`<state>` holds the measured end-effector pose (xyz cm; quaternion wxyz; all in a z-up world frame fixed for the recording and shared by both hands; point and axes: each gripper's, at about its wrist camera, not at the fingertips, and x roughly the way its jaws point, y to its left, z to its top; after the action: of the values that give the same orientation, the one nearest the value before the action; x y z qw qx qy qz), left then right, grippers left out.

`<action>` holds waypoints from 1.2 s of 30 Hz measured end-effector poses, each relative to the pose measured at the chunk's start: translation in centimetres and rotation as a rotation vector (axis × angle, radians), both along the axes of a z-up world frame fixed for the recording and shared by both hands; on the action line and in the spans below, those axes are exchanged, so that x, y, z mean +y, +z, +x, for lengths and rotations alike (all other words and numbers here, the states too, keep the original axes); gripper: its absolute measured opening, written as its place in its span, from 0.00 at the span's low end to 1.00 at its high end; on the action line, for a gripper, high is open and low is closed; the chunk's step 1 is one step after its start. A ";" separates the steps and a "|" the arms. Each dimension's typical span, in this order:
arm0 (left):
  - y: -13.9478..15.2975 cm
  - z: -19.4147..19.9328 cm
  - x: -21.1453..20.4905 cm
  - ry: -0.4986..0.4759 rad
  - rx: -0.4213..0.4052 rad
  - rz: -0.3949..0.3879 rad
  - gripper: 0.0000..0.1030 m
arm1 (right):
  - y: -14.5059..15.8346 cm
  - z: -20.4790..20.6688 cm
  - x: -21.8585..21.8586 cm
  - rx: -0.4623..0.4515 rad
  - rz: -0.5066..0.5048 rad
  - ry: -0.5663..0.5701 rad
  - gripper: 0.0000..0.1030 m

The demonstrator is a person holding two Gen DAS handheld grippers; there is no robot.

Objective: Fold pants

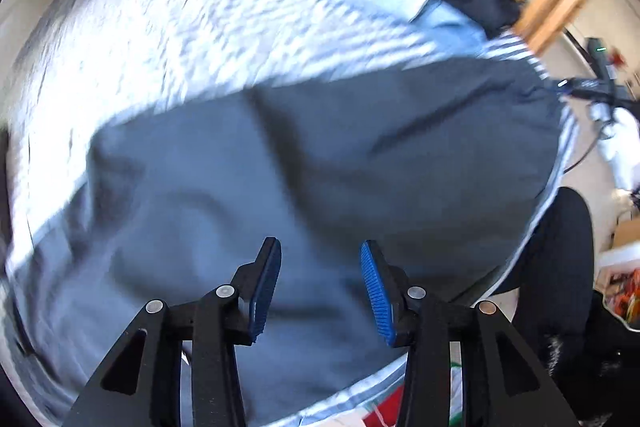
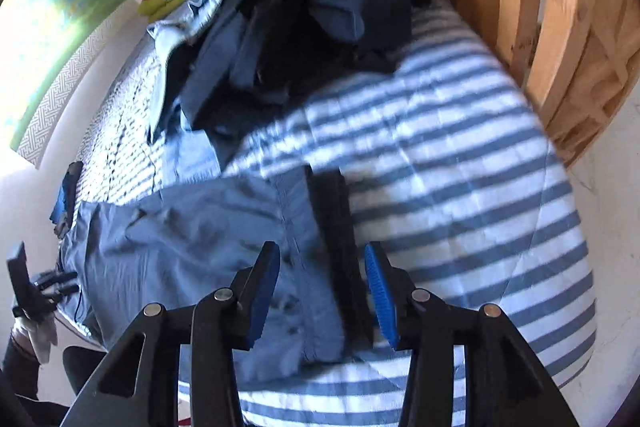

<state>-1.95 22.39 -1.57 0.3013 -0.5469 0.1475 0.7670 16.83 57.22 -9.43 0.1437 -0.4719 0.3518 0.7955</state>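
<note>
Both jaws stood part-open and empty over the grey-blue cotton pants [image 2: 180, 239] spread on the blue-and-white striped bed cover [image 2: 460, 187].
One pair was laid out, two grippers (left gripper [image 1: 320, 287], right gripper [image 2: 322, 291]), one heap of dark clothes [image 2: 312, 27] nearby; a closure taken too shallow could be judged to slip off the dark waistband [image 2: 334, 227] or gather the cover.

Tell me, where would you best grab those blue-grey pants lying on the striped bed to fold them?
Probably at the waist end: in the right wrist view the blue-grey pants lie flat with their dark waistband just ahead of the open right gripper. It is a firm, straight edge, so come down from above and pinch across it. The open left gripper hangs over flat cloth, which offers no edge.
</note>
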 end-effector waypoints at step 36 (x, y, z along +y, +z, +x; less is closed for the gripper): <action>-5.0 -5.2 26.0 -0.482 0.210 -0.110 0.14 | -1.8 -1.0 -2.6 -0.101 0.100 0.128 0.32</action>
<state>-7.11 48.41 -6.54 0.4279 -0.4289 0.3454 0.7167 15.82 54.58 -11.23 0.1333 -0.5252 0.2731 0.7948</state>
